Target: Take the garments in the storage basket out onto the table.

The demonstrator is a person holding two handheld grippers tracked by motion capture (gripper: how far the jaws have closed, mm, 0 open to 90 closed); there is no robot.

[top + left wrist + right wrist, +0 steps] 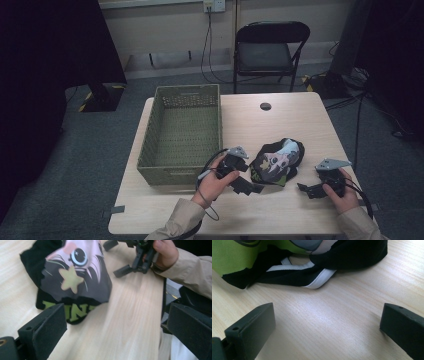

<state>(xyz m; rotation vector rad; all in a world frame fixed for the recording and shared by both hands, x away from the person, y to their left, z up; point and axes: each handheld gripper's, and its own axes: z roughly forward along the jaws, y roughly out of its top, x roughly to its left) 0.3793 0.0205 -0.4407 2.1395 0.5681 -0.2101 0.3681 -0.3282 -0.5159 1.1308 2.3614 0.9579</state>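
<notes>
I judged the crumpled shirt (277,161) near the table's (300,115) front edge soft and light, best pinched at a raised fold; my left gripper (248,186) and right gripper (306,189) both had their jaws apart, holding nothing.

Print on garment: the black printed garment (72,287) carries yellow-green block lettering along its lower edge, just ahead of the left gripper (112,330), close to its left-hand jaw.
Legible characters: the middle of the lettering reads roughly "INT"; the letters on either side are cut off by folds and by the jaw.
Full word: cannot be determined.
Other markings: a star shape and a cartoon eye above the lettering; these are graphics, not text.
</notes>
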